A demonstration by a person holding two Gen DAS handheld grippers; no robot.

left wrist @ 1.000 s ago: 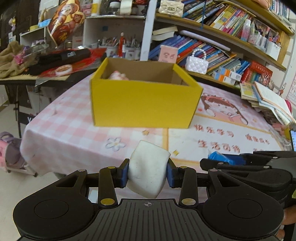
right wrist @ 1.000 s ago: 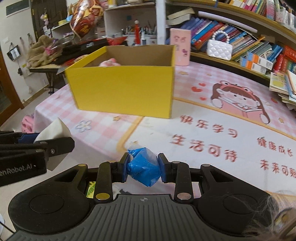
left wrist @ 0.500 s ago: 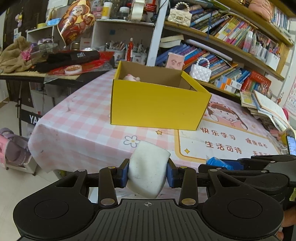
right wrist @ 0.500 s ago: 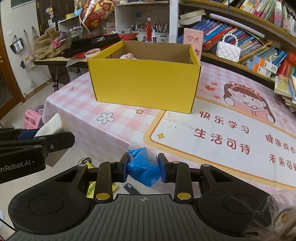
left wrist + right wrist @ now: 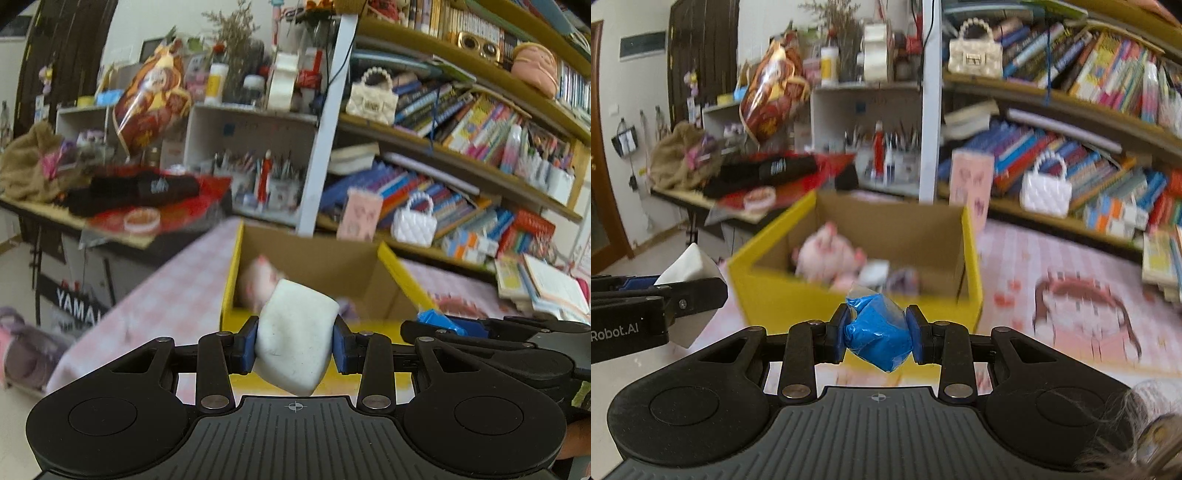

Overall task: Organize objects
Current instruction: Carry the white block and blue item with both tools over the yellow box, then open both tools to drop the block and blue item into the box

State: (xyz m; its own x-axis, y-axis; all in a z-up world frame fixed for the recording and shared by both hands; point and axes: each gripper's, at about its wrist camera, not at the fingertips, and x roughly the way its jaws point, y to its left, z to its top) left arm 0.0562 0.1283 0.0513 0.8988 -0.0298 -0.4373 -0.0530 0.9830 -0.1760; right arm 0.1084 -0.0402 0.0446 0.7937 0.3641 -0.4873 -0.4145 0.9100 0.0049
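My left gripper is shut on a white soft block and holds it just before the near wall of the yellow cardboard box. My right gripper is shut on a blue wrapped lump, also in front of the box. The box is open on top; a pink plush toy and small items lie inside. The right gripper with the blue lump shows at the right of the left wrist view; the white block shows at the left of the right wrist view.
The box stands on a table with a pink checked cloth. Bookshelves with books and small handbags stand behind. A cluttered side table is at the left. A pink card stands behind the box.
Both grippers have risen and moved forward to the box, so its inside now shows. Each still holds its object.
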